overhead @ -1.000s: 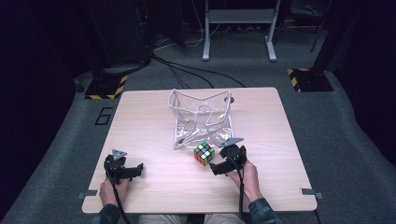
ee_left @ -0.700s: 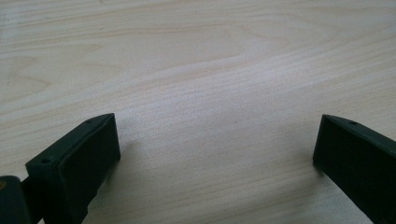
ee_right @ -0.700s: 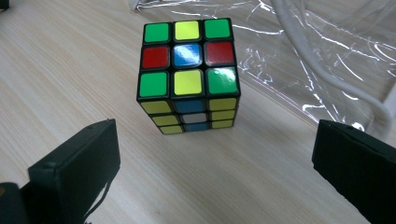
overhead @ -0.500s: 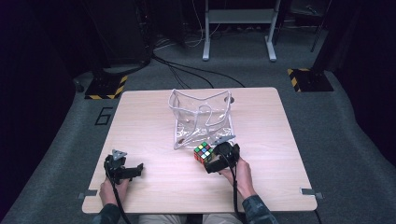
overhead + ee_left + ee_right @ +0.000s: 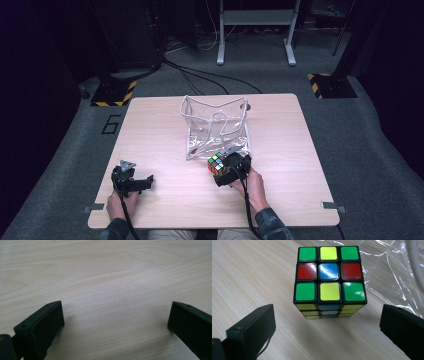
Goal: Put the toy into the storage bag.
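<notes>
A cube (image 5: pixel 329 281) with glossy coloured square stickers on black plastic sits on the pale wood-grain counter (image 5: pixel 165 130), touching the near edge of a crinkled clear plastic bag (image 5: pixel 216 126) with white piping. The right tool (image 5: pixel 328 326) is just before the cube, its blocky black jaws spread wider than the cube and holding nothing. The left tool (image 5: pixel 116 320), well to the cube's left, rests over bare wood, jaws wide apart and empty.

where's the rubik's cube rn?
High view: the cube sits on the table near centre, just in front of the clear bag, ahead of the open right gripper.
</notes>
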Motion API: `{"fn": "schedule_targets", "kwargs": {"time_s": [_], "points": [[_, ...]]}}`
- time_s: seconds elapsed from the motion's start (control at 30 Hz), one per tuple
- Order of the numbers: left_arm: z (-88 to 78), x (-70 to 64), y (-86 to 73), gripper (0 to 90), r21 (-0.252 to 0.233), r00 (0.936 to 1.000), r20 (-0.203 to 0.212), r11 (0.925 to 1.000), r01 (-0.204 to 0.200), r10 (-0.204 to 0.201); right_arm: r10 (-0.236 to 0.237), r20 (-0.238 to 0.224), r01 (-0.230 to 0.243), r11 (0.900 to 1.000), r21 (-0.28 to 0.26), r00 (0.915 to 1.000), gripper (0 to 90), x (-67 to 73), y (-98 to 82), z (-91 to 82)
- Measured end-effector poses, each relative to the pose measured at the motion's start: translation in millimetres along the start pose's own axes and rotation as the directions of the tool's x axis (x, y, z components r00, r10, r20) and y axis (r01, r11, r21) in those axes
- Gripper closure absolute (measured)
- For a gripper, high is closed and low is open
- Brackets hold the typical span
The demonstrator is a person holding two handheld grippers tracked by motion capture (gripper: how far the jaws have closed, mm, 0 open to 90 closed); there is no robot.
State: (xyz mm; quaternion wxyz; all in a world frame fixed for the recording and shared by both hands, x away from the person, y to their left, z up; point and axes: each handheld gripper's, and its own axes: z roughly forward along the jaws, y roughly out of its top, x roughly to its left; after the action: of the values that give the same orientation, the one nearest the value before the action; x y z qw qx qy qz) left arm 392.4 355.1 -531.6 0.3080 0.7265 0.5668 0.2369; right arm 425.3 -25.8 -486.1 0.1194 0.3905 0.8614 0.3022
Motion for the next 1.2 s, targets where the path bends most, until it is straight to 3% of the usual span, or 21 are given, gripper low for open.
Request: {"fn": "schedule_targets", "kwargs": {"time_s": [0.7,0.8,0.83,0.93,1.03,1.2], "points": [[0.2,0.0,0.1,0.4,0.000,1.0000,0.000,1.0000,0.000,0.000,-0.023,0.001,0.023,0.999,0.038,0.9997,0.4,5.6,8.5,23.4],[0.2,0.1,0.1,0.4,0.000,1.0000,0.001,1.0000,-0.001,0.001,-0.020,0.004,0.020,0.999,0.040,0.9998,4.2,7.0,9.8,25.8],[0.2,0.1,0.2,0.4,0.000,1.0000,0.002,1.0000,-0.001,0.001,-0.031,0.014,0.031,0.999,0.031,0.9994,11.6,7.0,11.2,26.8],[0.2,0.1,0.2,0.4,0.000,1.0000,0.002,1.0000,-0.001,0.001,-0.029,0.022,0.028,0.999,0.021,0.9993,15.4,7.0,11.7,27.2],[0.2,0.1,0.2,0.4,0.000,1.0000,0.002,1.0000,-0.001,0.001,-0.019,0.029,0.019,1.000,0.004,0.9994,27.1,4.8,12.1,27.6],[0.2,0.0,0.2,0.4,0.000,1.0000,0.001,1.0000,-0.001,0.001,0.000,0.020,0.000,1.000,0.005,0.9998,31.7,0.4,10.5,25.7]]}}
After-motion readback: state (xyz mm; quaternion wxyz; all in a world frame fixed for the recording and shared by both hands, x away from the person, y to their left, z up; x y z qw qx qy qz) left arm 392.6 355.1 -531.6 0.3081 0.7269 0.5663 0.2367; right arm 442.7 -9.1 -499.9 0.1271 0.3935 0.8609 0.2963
